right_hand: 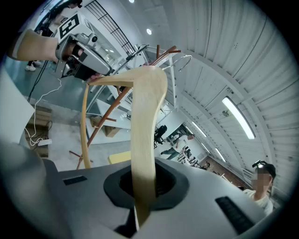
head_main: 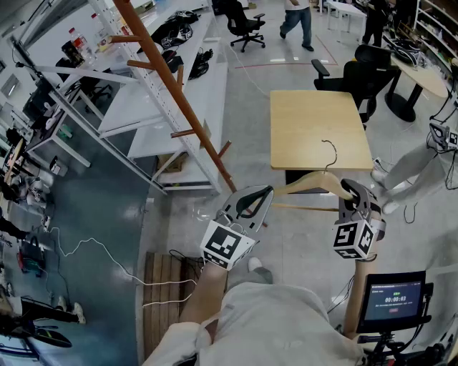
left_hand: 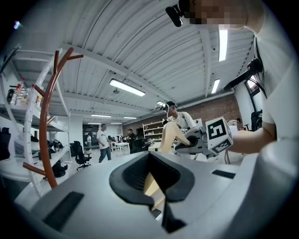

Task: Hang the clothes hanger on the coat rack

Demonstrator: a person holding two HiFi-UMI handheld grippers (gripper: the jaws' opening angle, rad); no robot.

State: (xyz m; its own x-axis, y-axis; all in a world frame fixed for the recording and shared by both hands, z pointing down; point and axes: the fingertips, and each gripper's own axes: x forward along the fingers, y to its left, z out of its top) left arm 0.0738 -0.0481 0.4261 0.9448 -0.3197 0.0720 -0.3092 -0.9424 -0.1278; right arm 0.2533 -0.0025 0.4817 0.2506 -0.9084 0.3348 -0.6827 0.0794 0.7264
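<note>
A pale wooden clothes hanger (head_main: pixel 315 184) with a wire hook (head_main: pixel 329 152) hangs in the air in front of me, held at both ends. My left gripper (head_main: pixel 259 194) is shut on its left arm and my right gripper (head_main: pixel 348 189) is shut on its right arm. The left gripper view shows the wood wedged between the left gripper's (left_hand: pixel 152 179) jaws. In the right gripper view the hanger (right_hand: pixel 145 140) rises out of the right gripper's (right_hand: pixel 142 186) jaws. The brown wooden coat rack (head_main: pixel 179 100) stands to the left, apart from the hanger, its pegs bare.
White shelving (head_main: pixel 143 107) stands right behind the rack. A light wooden table (head_main: pixel 318 129) is ahead, with black office chairs (head_main: pixel 351 71) beyond it. A person (head_main: pixel 297 21) walks at the far end. A pallet (head_main: pixel 164 286) and a white cable (head_main: pixel 107 250) lie on the floor at my left.
</note>
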